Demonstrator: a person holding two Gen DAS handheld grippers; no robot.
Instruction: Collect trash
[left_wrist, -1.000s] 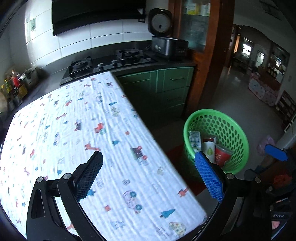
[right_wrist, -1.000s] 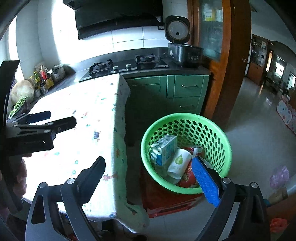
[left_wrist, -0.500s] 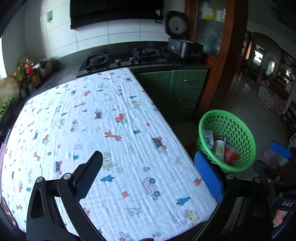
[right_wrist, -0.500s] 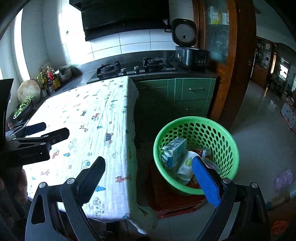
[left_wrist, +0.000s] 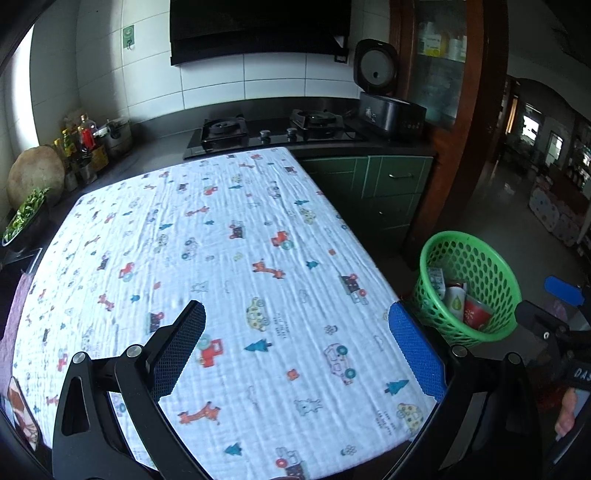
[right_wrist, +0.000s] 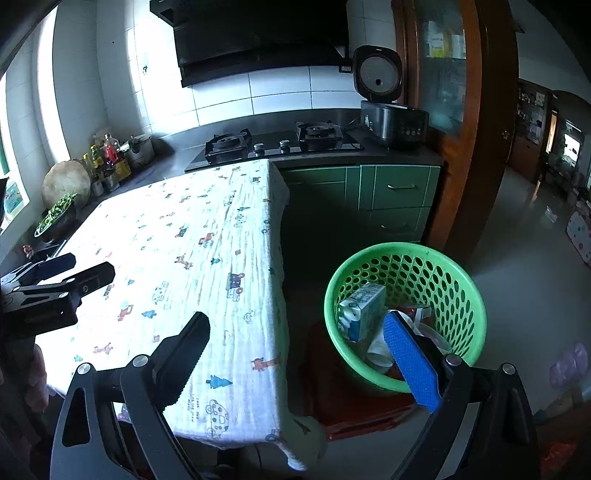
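Green basket (right_wrist: 461, 280): plastic, perforated, standing on the floor at about 4 o'clock from the table in my left view (left_wrist: 491, 258), just past the table's right edge.
Trash in basket: I see a white-and-blue carton (right_wrist: 364, 308) leaning on the near-left wall, a white cup with a green drop mark (left_wrist: 455, 302) and a red cup (left_wrist: 476, 313) beside it; all lie inside the rim.
Red base: something red and flat (right_wrist: 354, 406) sits under the basket; I cannot tell what it is.
Right gripper (right_wrist: 295, 339): I hold it with jaws spread wide and nothing between them; its blue pad overlaps the basket's near rim in my view, its black pad is over the table edge.
Left gripper (left_wrist: 295, 339): likewise gaping and empty, hovering above the cloth; from the right camera it shows at 9 o'clock (right_wrist: 55, 284).
Table: covered by a white cloth (left_wrist: 229, 266) printed with little cars, giraffes and trees; the cloth hangs over the right side.
Counter at 12 o'clock: gas hob (left_wrist: 273, 131) with two burners, a rice cooker (left_wrist: 388, 107) with its lid up at 1 o'clock.
Left side, 10 o'clock: bottles (left_wrist: 83, 138), a pot and a bowl of greens (left_wrist: 24, 218).
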